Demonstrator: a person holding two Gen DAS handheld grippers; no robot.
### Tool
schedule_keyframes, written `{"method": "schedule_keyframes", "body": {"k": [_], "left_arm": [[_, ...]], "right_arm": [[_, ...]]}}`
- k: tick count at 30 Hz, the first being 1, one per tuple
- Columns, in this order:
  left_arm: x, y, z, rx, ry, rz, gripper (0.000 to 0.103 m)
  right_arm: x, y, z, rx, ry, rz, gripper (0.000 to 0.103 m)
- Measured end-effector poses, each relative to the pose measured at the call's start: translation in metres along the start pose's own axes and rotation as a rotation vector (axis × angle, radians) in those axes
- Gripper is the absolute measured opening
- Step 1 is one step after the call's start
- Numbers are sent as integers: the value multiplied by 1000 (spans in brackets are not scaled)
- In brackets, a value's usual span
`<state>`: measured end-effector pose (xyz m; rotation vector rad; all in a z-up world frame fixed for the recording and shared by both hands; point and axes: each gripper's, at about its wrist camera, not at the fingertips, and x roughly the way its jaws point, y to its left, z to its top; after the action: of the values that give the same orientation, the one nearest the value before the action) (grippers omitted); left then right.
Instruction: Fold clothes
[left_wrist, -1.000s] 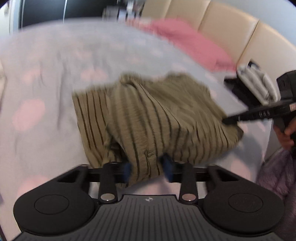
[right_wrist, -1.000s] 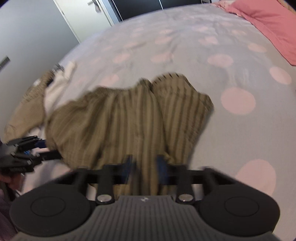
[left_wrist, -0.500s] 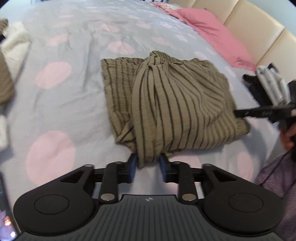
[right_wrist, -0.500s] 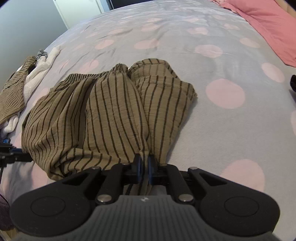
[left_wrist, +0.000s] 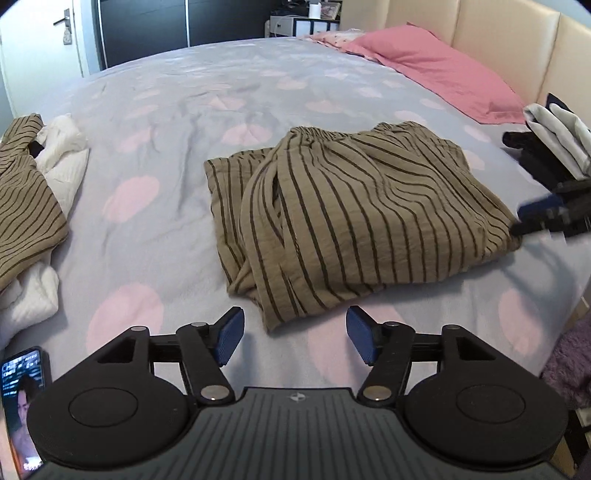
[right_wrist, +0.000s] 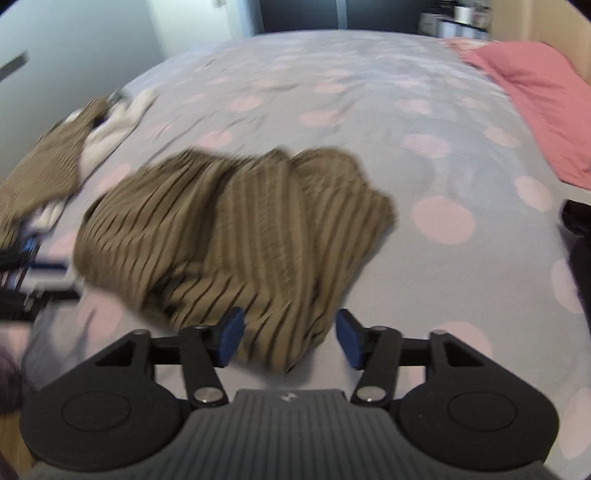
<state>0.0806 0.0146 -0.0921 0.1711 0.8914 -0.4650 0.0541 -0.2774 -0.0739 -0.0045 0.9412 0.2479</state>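
An olive garment with dark stripes (left_wrist: 354, 221) lies folded on the grey bed with pink dots (left_wrist: 177, 110). My left gripper (left_wrist: 293, 339) is just short of the garment's near corner, its jaws opening, and the blue pads are clear of the cloth. In the right wrist view the same garment (right_wrist: 236, 236) is blurred. My right gripper (right_wrist: 288, 338) has its jaws opening too; a fold of cloth lies between the pads, which stand apart from it. The right gripper (left_wrist: 554, 216) also shows at the garment's right edge in the left wrist view.
More striped and white clothes (left_wrist: 33, 206) are heaped on the bed's left side. A pink pillow (left_wrist: 436, 70) lies along the padded headboard. Folded white and dark items (left_wrist: 550, 147) sit at the right edge. A phone (left_wrist: 22, 402) lies at the lower left.
Both grippers have let go of the striped garment and their jaws have spread. The cloth has dropped flat on the bed, and both grippers have drawn back a little from it.
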Motion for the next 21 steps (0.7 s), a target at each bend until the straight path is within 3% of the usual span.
{"method": "schedule_keyframes", "body": {"k": [3, 4, 5, 6, 9, 15, 18, 19, 20, 21], "left_arm": [[8, 2, 3, -28, -8, -8, 58], [10, 3, 4, -33, -10, -13, 50], [12, 4, 5, -41, -9, -19, 35], [13, 6, 6, -52, -3, -30, 31], [13, 11, 7, -94, -4, -53, 13], [12, 16, 7, -101, 20, -48, 10], [7, 15, 7, -87, 29, -24, 19], [5, 16, 6, -84, 31, -12, 30], [2, 18, 6, -88, 32, 1, 40], [-2, 20, 6, -96, 27, 14, 43]], "right_arm": [[11, 10, -4, -80, 34, -10, 58], [13, 13, -5, -101, 37, -20, 56], [15, 13, -5, -112, 39, -25, 38], [17, 12, -5, -110, 39, -24, 25], [17, 6, -2, -85, 25, -24, 12], [20, -5, -2, -38, 50, -63, 11], [19, -7, -2, -31, 68, -59, 13], [18, -8, -2, -22, 73, -60, 16], [16, -10, -2, -7, 73, -64, 29], [14, -13, -1, 5, 68, -75, 42]]}}
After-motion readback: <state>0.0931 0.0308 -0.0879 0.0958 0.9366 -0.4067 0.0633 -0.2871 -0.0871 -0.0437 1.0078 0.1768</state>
